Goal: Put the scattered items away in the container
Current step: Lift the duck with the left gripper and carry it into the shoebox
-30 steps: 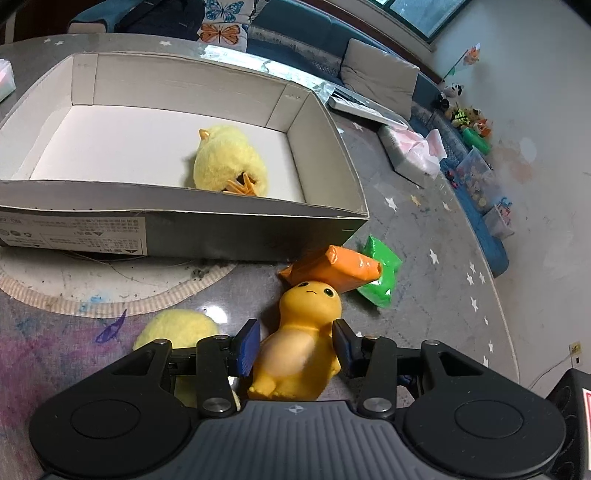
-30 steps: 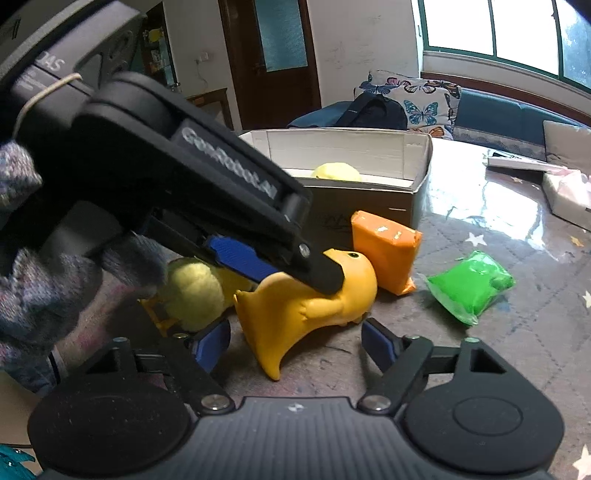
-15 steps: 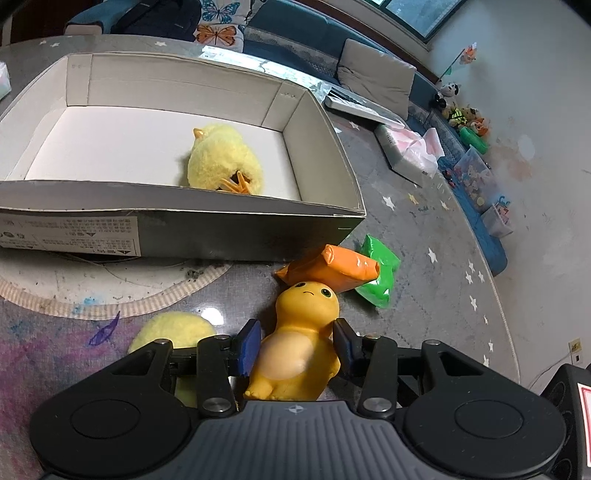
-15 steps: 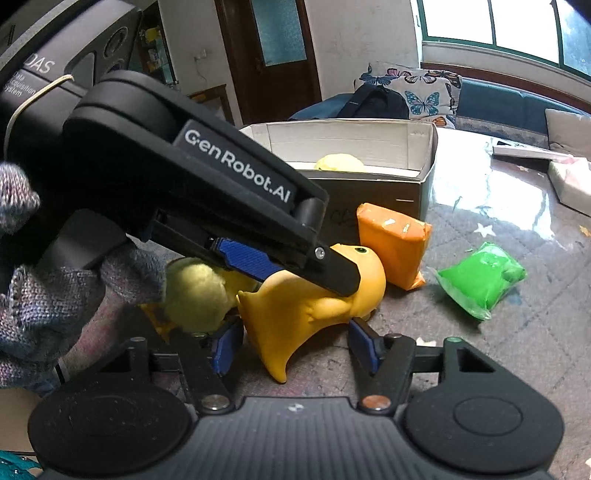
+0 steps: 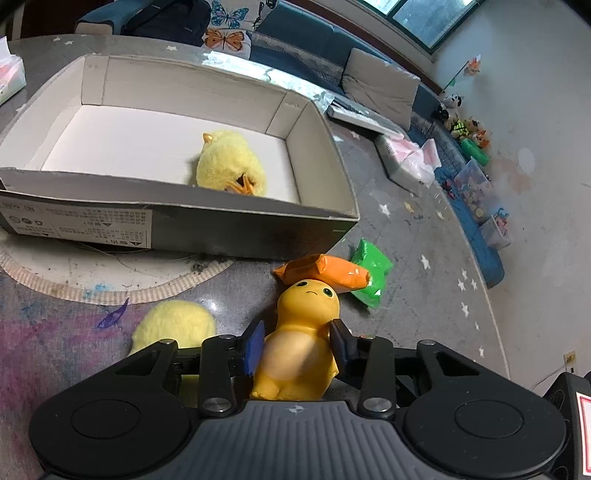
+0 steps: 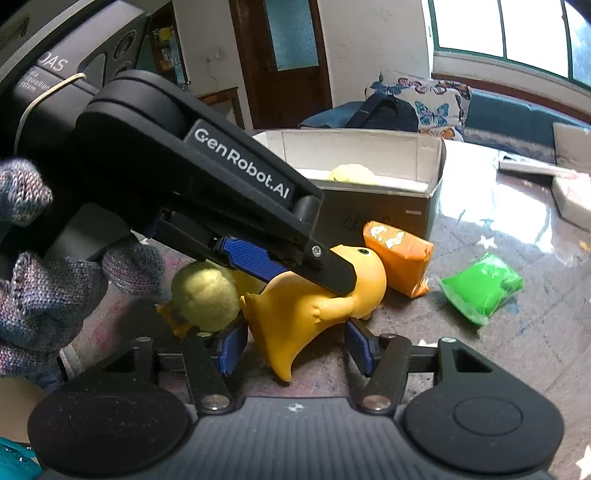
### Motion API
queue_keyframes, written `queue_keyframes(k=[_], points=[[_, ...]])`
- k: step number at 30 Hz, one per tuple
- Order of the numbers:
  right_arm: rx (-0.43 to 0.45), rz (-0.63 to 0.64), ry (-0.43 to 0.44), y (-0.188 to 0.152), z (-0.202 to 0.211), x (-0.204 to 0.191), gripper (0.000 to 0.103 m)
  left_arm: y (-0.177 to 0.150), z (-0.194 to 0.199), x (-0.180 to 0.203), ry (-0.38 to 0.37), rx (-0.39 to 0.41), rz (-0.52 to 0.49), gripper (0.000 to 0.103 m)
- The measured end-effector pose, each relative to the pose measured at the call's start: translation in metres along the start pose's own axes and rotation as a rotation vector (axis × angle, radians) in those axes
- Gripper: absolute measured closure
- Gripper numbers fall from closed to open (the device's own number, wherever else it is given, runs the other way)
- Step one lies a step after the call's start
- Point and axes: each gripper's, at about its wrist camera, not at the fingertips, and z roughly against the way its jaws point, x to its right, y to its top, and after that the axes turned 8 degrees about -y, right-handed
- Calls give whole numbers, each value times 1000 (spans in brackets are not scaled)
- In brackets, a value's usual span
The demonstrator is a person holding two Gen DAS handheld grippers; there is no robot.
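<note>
The rubber duck figure is orange-yellow with a paler cream belly and dark green-black eyes. Behind its head lies an orange packet, glossy, with white glints, and beside that a bright green packet. A pale yellow plush chick with orange beak and feet sits in the cardboard box, which is white inside and dark grey outside with a white printed label. A second pale yellow plush lies on the surface, grey and dotted with white stars, with purple and pink blotches at the left. The left gripper is black with blue pads; the right gripper is likewise black with blue pads. A cushion bears blue and orange butterflies.
</note>
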Motion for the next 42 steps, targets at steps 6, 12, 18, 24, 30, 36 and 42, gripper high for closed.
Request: queue_keyframes(k=[6,12,18,24,30,36,42], points=[[41,47,-9,15,13,-3,44,12,16,11,-18,54,-3,61],[80,89,-23,38,17,4,44,33,19,19,-33,98,0,61],[100,129,-35,63,8,13,44,57,16,21,-36,138,19,61],[111,146,-36,91,-8,31,44,89,6,16,-53,169,57,61],[93,169,-27,115,-35,48,44,117,-14,6,-38,182,76,61],[37,188,2,123,-68,62,44,130,-39,-12,-16,151,115,61],[-7,228,10,122,-86,63,44,132,-49,-25,-4,140,145,61]])
